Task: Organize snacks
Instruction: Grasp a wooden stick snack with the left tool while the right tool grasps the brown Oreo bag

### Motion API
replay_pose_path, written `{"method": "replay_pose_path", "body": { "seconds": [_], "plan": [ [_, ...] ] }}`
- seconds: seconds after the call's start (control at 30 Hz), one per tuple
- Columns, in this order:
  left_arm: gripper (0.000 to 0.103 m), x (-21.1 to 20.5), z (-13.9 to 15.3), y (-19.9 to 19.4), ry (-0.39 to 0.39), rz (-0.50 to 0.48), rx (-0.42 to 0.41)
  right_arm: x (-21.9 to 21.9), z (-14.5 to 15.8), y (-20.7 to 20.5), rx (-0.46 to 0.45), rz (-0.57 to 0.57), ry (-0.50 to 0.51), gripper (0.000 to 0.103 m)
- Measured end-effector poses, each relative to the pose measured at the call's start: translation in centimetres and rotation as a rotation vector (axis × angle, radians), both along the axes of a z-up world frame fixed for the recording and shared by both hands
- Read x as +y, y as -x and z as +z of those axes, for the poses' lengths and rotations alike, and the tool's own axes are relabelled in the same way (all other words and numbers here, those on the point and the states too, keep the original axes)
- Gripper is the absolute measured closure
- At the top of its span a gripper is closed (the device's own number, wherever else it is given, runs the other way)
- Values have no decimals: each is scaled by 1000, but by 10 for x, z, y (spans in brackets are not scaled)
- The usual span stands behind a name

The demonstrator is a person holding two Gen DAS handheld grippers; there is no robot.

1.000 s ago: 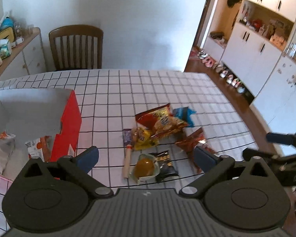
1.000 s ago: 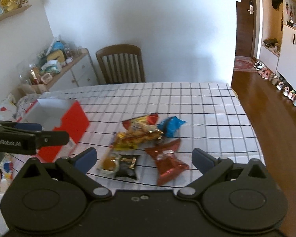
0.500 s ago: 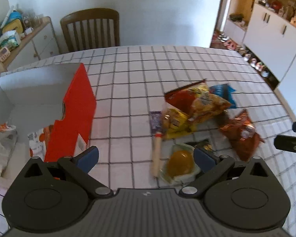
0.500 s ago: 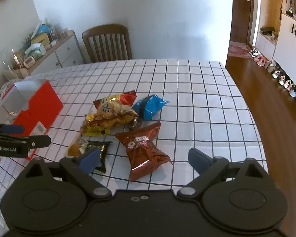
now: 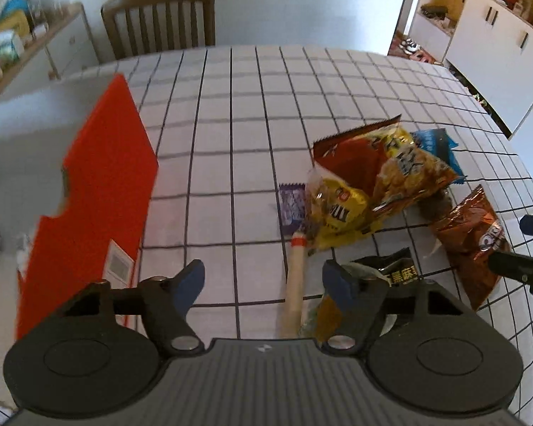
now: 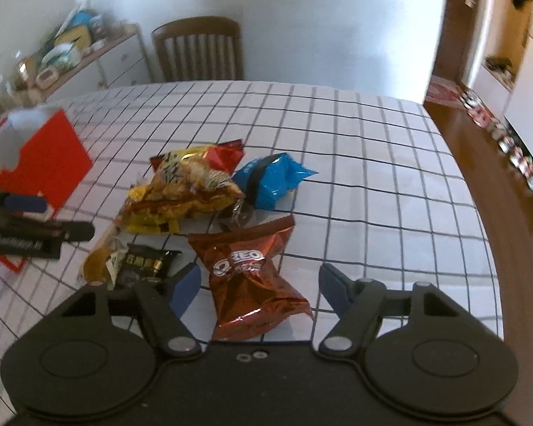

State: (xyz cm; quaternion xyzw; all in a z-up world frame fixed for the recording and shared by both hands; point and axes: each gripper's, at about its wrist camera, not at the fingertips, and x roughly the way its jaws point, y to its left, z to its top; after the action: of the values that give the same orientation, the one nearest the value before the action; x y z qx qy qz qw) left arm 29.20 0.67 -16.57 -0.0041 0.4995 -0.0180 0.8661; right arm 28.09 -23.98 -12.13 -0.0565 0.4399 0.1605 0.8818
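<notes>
A pile of snack packets lies on the checked tablecloth: a red-brown Oreo bag (image 6: 252, 277), a blue packet (image 6: 270, 181), a yellow and red chip bag (image 6: 192, 184), a black packet (image 6: 142, 266), a yellow M&M bag (image 5: 337, 213) and a pale stick snack (image 5: 295, 291). My right gripper (image 6: 259, 285) is open, low over the Oreo bag, which lies between its fingers. My left gripper (image 5: 263, 284) is open and empty, low over the table with the stick snack between its fingers. The red box (image 5: 99, 191) stands open to its left.
A wooden chair (image 6: 199, 49) stands at the table's far edge. A sideboard (image 6: 99, 60) with clutter stands along the left wall. The table's right edge (image 6: 476, 213) drops to a wooden floor. The left gripper also shows in the right wrist view (image 6: 28, 230).
Both grippers have dropped lower and moved forward over the snack pile. Their jaws have narrowed somewhat but stay open. The snacks have not moved.
</notes>
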Motion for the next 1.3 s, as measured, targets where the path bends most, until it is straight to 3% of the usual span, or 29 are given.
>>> {"method": "replay_pose_path", "body": {
  "seconds": [0.07, 0.2, 0.23, 0.47, 0.53, 0.63, 0.77, 0.83, 0.9, 1.3],
  "plan": [
    [44, 0, -7, -2, 3, -9, 19, 2, -4, 0, -3, 21, 17, 35],
    [49, -1, -15, -4, 5, -20, 37, 3, -9, -5, 8, 22, 38, 44],
    [55, -1, -16, -5, 11, -27, 40, 3, -10, -6, 8, 23, 40, 44],
    [66, -9, -18, -7, -14, -64, 27, 8, -12, -10, 6, 39, 38, 46],
    [80, -12, -18, -7, -19, -79, 21, 11, -14, -10, 10, 43, 40, 46],
    [92, -18, -19, -5, -31, -111, 11, 15, -16, -9, 9, 45, 51, 46],
    [93, -19, -18, -3, -22, -119, 11, 21, -17, -3, -10, 45, 78, 49],
    [93, -16, -18, -3, -6, -110, 17, 23, -17, -1, -13, 46, 88, 64],
    [93, -11, -17, -1, 4, -96, 18, 22, -16, 1, -19, 37, 83, 71],
    [93, 14, 16, 27, 109, -20, -2, 17, 16, 31, -39, 24, -2, 72]
  ]
}}
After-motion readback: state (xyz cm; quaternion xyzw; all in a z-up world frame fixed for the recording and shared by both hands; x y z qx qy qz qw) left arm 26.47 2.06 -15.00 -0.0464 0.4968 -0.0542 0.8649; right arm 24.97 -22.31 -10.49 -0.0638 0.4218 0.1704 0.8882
